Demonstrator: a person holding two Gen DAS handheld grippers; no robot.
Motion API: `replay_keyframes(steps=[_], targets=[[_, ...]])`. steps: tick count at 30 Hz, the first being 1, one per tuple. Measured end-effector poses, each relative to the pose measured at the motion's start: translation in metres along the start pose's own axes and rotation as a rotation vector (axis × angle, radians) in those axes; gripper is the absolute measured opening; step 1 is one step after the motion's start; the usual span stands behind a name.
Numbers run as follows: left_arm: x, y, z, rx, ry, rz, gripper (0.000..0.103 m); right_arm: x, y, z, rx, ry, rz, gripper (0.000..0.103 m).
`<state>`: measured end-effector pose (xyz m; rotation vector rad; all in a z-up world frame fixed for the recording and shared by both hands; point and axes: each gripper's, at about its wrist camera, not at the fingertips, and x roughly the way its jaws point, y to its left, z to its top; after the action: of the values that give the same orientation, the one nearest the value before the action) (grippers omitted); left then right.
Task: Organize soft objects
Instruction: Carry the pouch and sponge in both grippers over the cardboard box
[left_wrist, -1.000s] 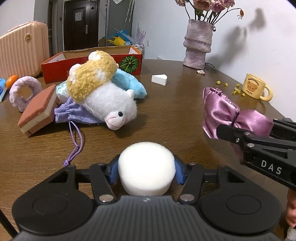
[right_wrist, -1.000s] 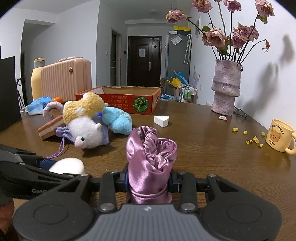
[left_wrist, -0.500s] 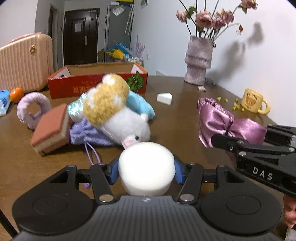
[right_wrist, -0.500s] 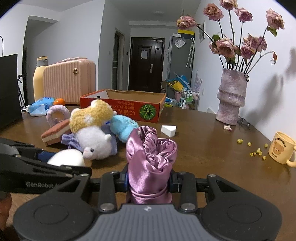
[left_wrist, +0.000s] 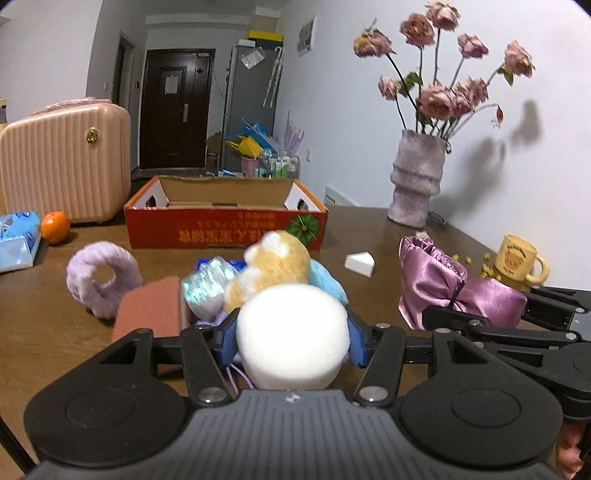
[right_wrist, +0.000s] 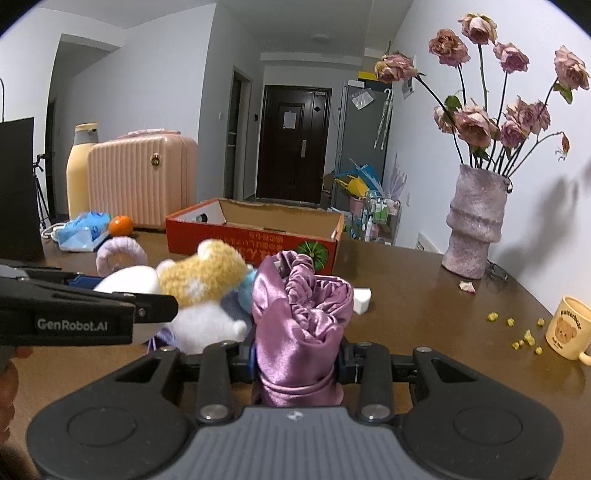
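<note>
2 tools, round white foam puff (left_wrist: 292, 334), gathered purple satin pouch (right_wrist: 300, 328)

Brown table (left_wrist: 369, 236) under box (left_wrist: 225, 230), vase (left_wrist: 415, 181), mug (left_wrist: 519, 262).

Both wrist views face the red box (left_wrist: 225, 225) closely.

White walls (right_wrist: 166, 92), dark door (right_wrist: 295, 142), perhaps fridge (right_wrist: 364, 144)
</note>
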<state>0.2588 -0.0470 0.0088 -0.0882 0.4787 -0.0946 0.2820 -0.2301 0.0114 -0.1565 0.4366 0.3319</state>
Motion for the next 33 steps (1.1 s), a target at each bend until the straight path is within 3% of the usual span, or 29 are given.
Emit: replay_keyframes(steps=[19, 33], targets=[[0.015, 0.049, 0.06, -0.058, -0.147, 0.046, 0.057, 0.05, 0.018, 0.067, 0.071, -0.102, 0.023, 0.036], [0.05, 0.073, 0.101, -0.086, -0.22, 0.091, 0.057, 0.114, 0.027, 0.102, 0.101, -0.091, 0.039, 0.036]])
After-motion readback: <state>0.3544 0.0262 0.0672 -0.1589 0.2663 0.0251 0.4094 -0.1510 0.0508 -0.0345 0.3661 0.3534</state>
